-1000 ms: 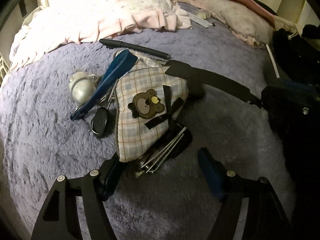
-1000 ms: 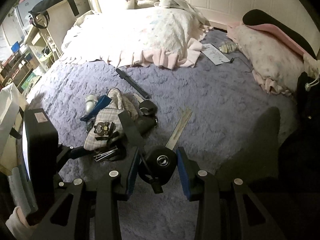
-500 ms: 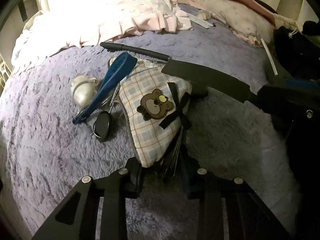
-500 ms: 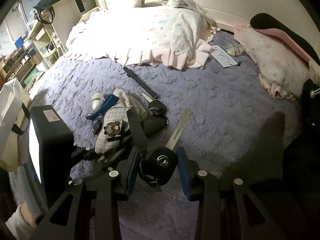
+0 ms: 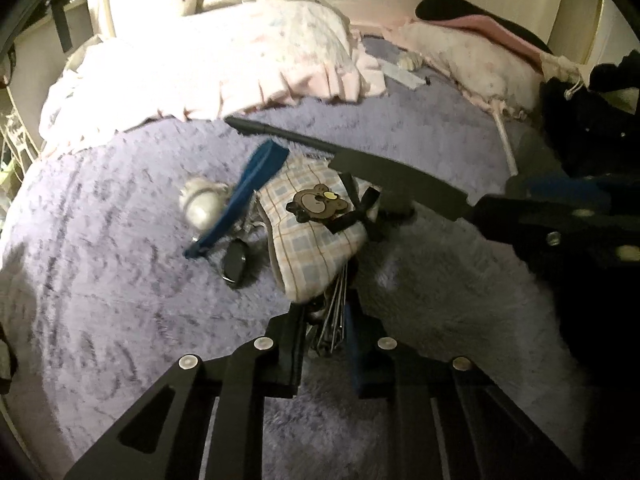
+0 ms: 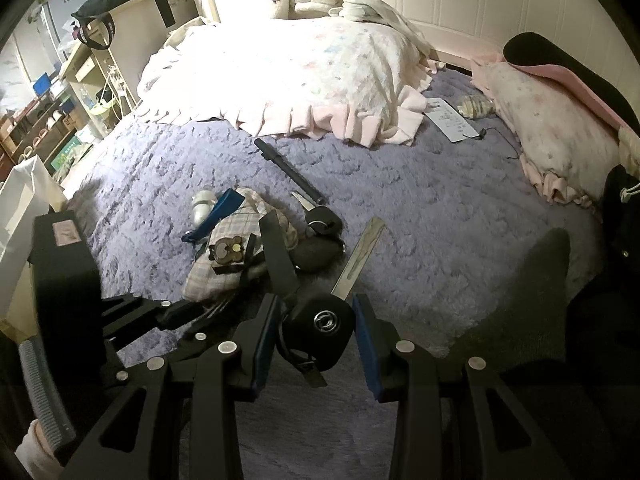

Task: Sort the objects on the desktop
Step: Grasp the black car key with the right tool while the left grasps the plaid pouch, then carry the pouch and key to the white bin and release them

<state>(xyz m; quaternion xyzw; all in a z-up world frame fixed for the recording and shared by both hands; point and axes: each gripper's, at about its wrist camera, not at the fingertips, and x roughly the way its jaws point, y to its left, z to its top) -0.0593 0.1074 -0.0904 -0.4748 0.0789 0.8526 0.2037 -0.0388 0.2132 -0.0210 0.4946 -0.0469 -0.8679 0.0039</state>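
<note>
Two grippers work over a purple fleece blanket [image 6: 440, 216], and the plaid pouch [image 5: 316, 236] with its bear patch serves as the landmark. The left gripper [image 5: 326, 322] sits at the pouch's near tip, its jaws closing on a bundle of thin metal pins [image 5: 334, 320] that pokes out from under that tip (the pins lie between the pads). The right gripper [image 6: 316, 332], just right of the pouch and nearer the camera, is clamped on a black car key [image 6: 320, 332] whose silver blade points away. Left of the pouch lie a blue strap [image 5: 244, 196] and a small white bottle [image 5: 202, 202]. Beyond the pouch rests a black pen [image 6: 288, 170].
</note>
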